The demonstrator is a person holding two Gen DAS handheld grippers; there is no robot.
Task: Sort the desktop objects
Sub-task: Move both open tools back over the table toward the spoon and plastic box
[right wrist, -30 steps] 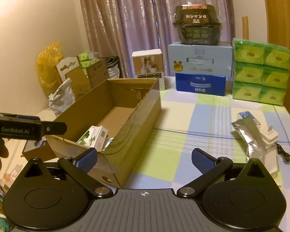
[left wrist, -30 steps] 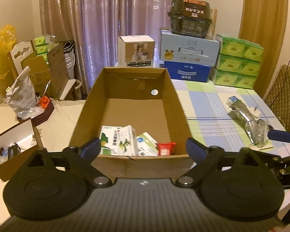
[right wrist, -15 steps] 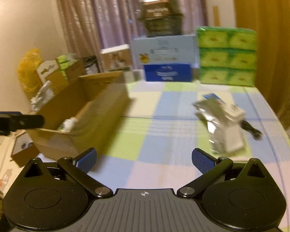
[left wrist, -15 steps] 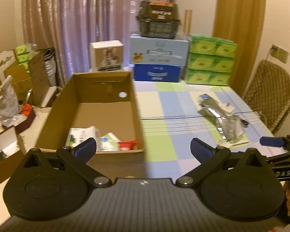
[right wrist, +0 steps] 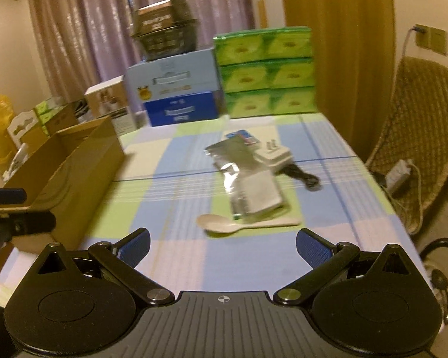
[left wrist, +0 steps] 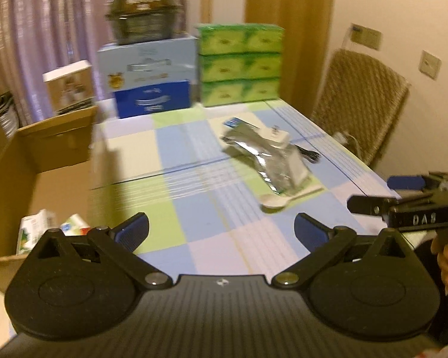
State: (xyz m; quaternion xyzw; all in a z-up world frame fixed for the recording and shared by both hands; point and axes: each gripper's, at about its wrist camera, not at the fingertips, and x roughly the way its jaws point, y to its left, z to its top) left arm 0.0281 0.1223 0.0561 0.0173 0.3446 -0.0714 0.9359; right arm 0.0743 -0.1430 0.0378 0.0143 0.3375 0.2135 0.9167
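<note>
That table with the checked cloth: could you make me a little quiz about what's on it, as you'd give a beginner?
1. True or false: the right claw is gripping the white spoon.
2. Which lies nearest the right claw? A. the silver foil pouch B. the white spoon C. the black cable
3. Fill in: the cardboard box stands on the ___ side of the table in the right wrist view.

Key:
1. False. Both claws, the left claw too, stand open and empty; the spoon lies on the cloth ahead.
2. B.
3. Left.
</note>
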